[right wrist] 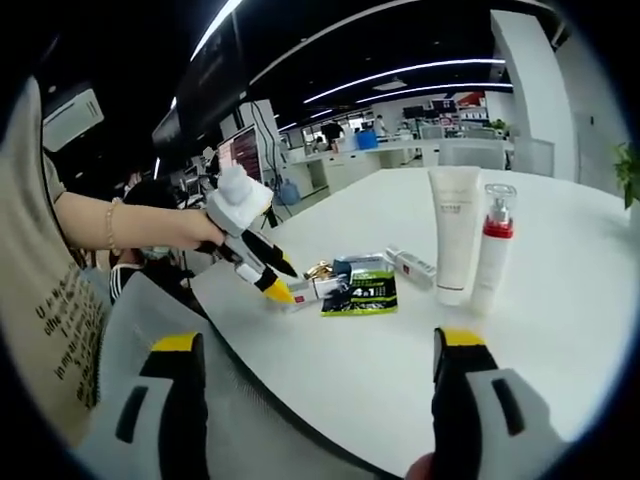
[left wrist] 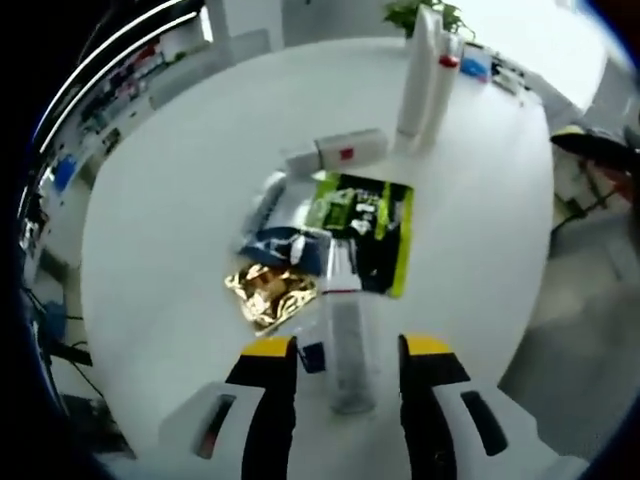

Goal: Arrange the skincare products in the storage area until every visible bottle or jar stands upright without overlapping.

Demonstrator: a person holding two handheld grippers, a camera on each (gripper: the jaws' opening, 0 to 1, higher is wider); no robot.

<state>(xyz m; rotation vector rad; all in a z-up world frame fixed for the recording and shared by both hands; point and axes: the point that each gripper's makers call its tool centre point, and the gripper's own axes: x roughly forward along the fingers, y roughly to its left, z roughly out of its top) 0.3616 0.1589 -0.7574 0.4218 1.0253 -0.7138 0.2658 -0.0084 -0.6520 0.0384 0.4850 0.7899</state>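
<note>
Two stand upright – white tube point(right wrist: 453, 232), red-collared pump bottle point(right wrist: 493, 247); my left claw point(left wrist: 347, 352), spread, straddles a lying bottle point(left wrist: 345, 335); right claw point(right wrist: 322, 350) spread, empty – several products left on the desk point(left wrist: 160, 230)

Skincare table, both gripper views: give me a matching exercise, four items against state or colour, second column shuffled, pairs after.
Items:
1. white tube
2. red-collared pump bottle
3. clear tube
4. sachet

States:
A. lying flat between the left gripper jaws
B. green and black, flat on the table
C. standing upright, plain white body
D. standing upright, red band below a clear cap

Pairs: 1-C, 2-D, 3-A, 4-B
</note>
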